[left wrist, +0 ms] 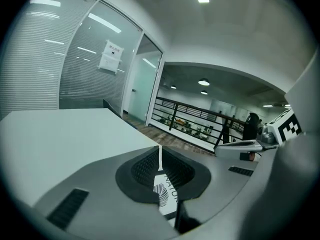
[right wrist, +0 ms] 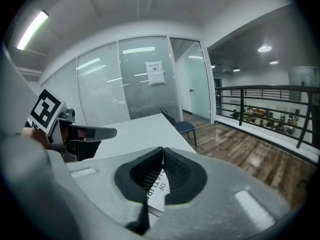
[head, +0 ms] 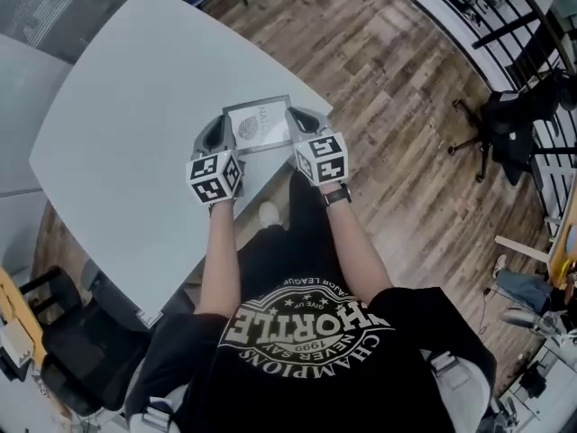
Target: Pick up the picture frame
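Observation:
The picture frame (head: 257,124), silver-edged with a white print, lies flat on the grey table (head: 135,106) close to its near corner. My left gripper (head: 219,133) is at the frame's left side and my right gripper (head: 303,121) at its right side, both angled down over it. In the left gripper view the jaws (left wrist: 160,154) are shut tip to tip, and the print (left wrist: 165,196) shows below them. The right gripper (right wrist: 162,156) is shut the same way, with the print (right wrist: 156,186) beneath it. Nothing is clamped between either pair of pads.
The table's edge runs just right of the frame, with wooden floor (head: 397,79) beyond. A black office chair (head: 509,124) stands far right, another black chair (head: 63,332) at lower left. A blue chair (right wrist: 182,126) sits at the table's far end.

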A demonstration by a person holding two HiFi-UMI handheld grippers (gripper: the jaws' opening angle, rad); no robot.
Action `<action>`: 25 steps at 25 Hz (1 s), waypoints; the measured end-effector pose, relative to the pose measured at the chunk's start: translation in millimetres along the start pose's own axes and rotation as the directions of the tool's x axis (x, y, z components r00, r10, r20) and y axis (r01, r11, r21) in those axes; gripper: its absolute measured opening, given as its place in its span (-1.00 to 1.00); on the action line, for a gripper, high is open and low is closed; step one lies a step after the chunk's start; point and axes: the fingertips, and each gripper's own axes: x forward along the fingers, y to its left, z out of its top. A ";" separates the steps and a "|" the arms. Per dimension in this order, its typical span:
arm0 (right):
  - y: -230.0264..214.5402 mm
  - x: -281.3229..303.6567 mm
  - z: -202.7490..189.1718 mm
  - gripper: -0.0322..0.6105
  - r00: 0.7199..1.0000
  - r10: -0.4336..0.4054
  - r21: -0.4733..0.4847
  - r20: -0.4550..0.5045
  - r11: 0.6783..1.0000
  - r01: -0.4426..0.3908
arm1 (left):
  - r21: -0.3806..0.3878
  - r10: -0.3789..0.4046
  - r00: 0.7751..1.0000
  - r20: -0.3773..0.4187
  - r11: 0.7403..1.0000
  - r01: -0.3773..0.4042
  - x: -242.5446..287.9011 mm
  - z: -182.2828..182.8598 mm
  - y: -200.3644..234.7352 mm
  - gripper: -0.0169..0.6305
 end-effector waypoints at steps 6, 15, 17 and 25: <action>-16.6 22.6 -37.5 -0.90 0.991 -0.024 0.023 -0.130 0.999 0.027 | -0.012 0.018 0.994 -0.110 1.000 -0.019 19.9 -39.2 11.3 -0.92; -20.4 40.6 -80.7 -0.68 0.969 -0.021 0.051 -0.246 0.998 0.034 | -0.048 0.052 0.979 -0.195 0.997 -0.063 27.5 -82.5 33.5 -0.80; -22.1 44.7 -89.1 -0.64 0.963 -0.027 0.055 -0.267 0.998 0.043 | -0.069 0.050 0.976 -0.212 0.995 -0.066 30.2 -91.6 38.4 -0.70; -36.7 64.2 -117.5 -0.47 0.944 -0.054 0.099 -0.325 0.991 0.091 | -0.132 0.031 0.958 -0.286 0.989 -0.072 52.2 -126.1 51.5 -0.35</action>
